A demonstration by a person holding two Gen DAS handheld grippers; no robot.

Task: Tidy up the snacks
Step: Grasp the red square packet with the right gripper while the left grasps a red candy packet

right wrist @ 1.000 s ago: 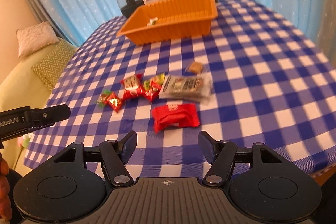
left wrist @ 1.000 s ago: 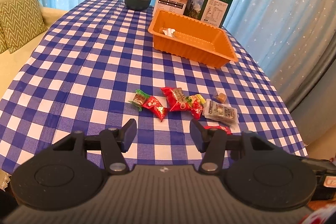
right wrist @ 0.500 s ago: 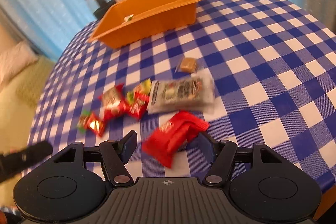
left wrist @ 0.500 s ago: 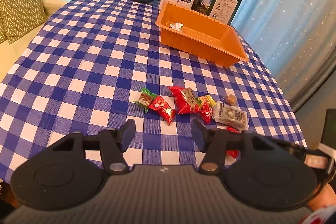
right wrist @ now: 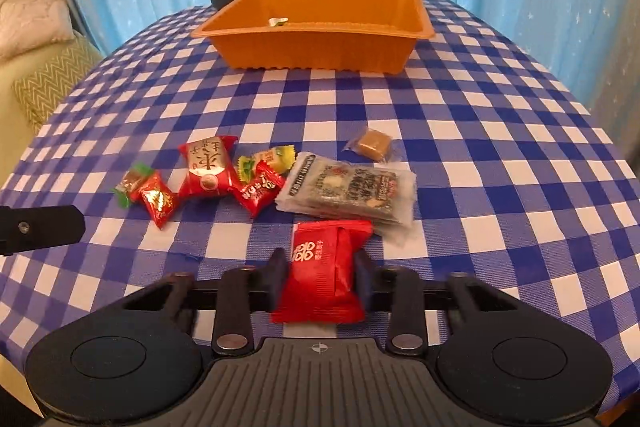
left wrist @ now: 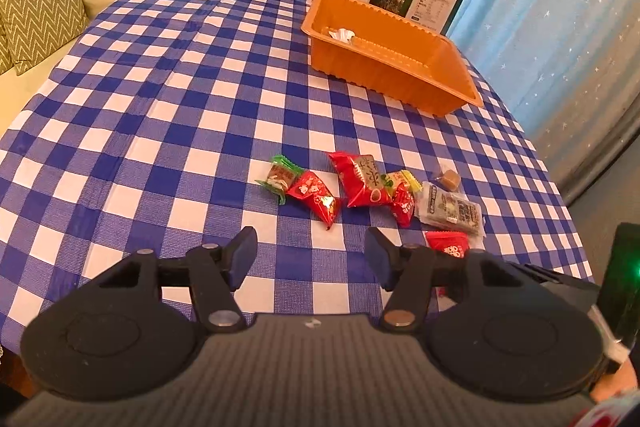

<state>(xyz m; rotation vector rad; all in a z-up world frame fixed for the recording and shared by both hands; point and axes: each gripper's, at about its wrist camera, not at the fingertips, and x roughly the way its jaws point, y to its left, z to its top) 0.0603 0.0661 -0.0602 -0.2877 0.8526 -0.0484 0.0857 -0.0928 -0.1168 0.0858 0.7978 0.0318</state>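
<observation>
Red glossy foil snack packet sits between the closing right gripper; it may slip, its hold seemingly shallow.

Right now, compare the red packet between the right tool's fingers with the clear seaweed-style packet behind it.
The red packet is opaque and puffy; the clear packet is flat with dark contents showing through. The red packet sits between the closing jaws of the right tool; the clear packet lies untouched on the tablecloth. The clear packet looks wider. Both remain outside the orange tray.
</observation>
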